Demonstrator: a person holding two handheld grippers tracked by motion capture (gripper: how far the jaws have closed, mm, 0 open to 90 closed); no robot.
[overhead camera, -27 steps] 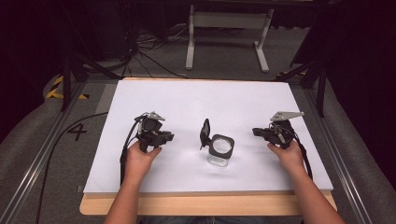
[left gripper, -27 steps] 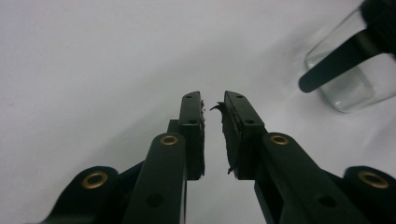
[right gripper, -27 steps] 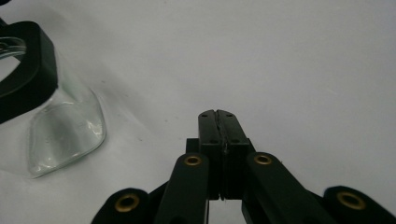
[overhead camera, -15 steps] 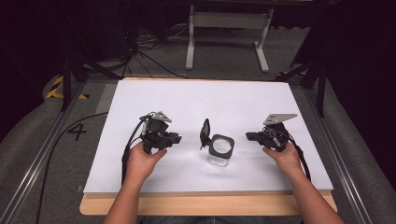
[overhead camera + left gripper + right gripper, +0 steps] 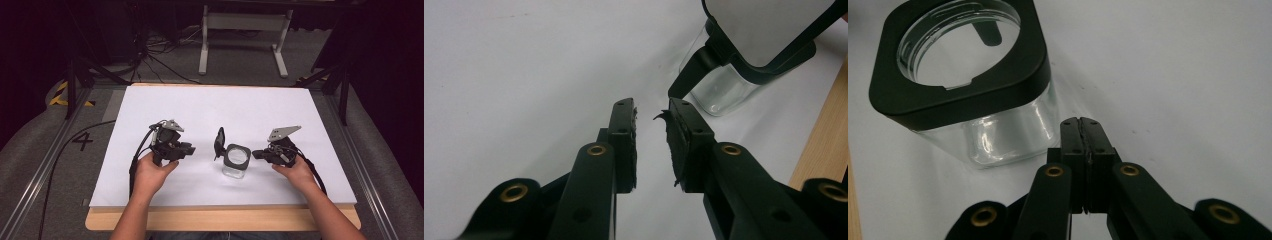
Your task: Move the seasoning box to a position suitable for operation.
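Glass jar [image 5: 235, 161] with a black square rim sits near the middle of the white table [image 5: 210, 107], a bit toward the person's side. Its black lid [image 5: 219, 142] is flipped open and stands up on the jar's left side. The jar looks empty, and you can see right through its clear walls. The left gripper [image 5: 186, 149] is held in the person's left hand [image 5: 152, 170], just to the left of the jar, and it points at the jar. Its jaws are a little apart, with nothing between them. In the left gripper view the jaw tips are near the lid's hinge but do not touch it. The right gripper [image 5: 257, 154] is in the right hand [image 5: 295, 171], just to the right of the jar, pointing at it too. Its jaws are pressed tight together and hold nothing. In the right gripper view the tips are close beside the jar's glass wall, and I cannot tell if they touch it.
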